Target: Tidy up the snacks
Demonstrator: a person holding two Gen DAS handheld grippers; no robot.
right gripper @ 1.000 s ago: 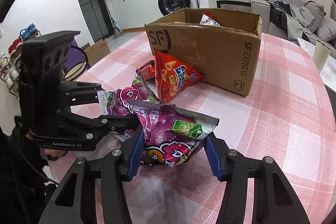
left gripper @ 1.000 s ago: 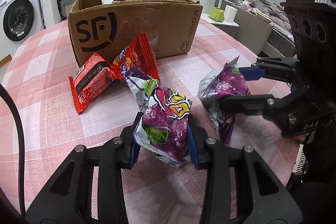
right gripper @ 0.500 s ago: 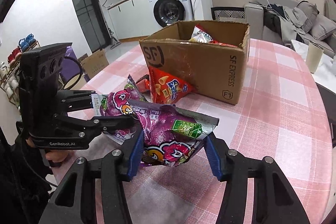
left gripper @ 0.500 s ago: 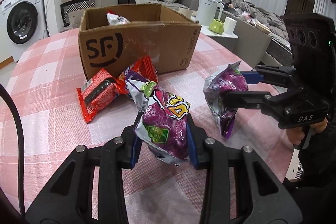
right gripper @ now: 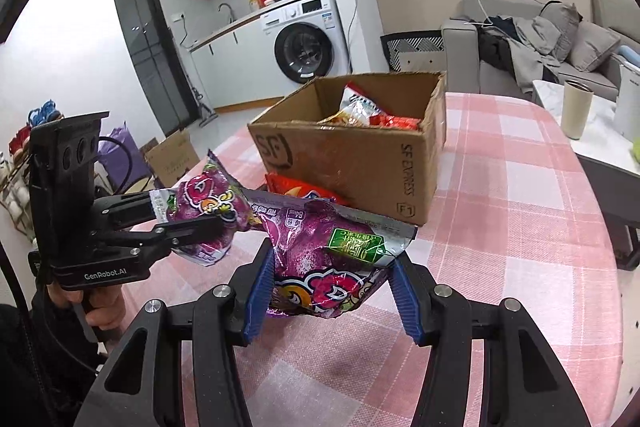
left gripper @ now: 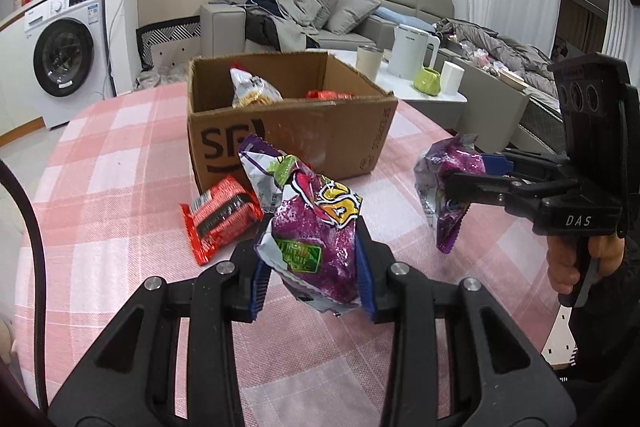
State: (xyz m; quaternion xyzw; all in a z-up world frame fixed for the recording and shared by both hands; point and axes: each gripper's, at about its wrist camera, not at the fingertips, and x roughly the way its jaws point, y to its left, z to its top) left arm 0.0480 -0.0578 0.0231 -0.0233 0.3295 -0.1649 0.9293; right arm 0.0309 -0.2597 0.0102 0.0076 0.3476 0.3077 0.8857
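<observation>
My left gripper (left gripper: 314, 269) is shut on a purple snack bag (left gripper: 316, 227) and holds it above the table in front of the open cardboard box (left gripper: 288, 143). My right gripper (right gripper: 332, 291) is shut on a second purple snack bag (right gripper: 332, 259), also lifted. Each gripper shows in the other's view: the right one (left gripper: 468, 183) with its bag (left gripper: 448, 187), the left one (right gripper: 176, 223) with its bag (right gripper: 208, 211). The box (right gripper: 360, 163) holds several snack packs (right gripper: 360, 111). A red pack (left gripper: 220, 215) and an orange-red chip bag (right gripper: 300, 193) lie by the box.
The round table has a pink checked cloth (left gripper: 100, 195) with its edge near right (right gripper: 600, 227). A side table with kettle (left gripper: 412, 51) and cup (right gripper: 576, 111) stands beyond. A sofa (left gripper: 304, 23) and washing machine (right gripper: 308, 43) are behind.
Both grippers have risen with their purple bags, lifting them off the table. The inside of the box has come into view.
</observation>
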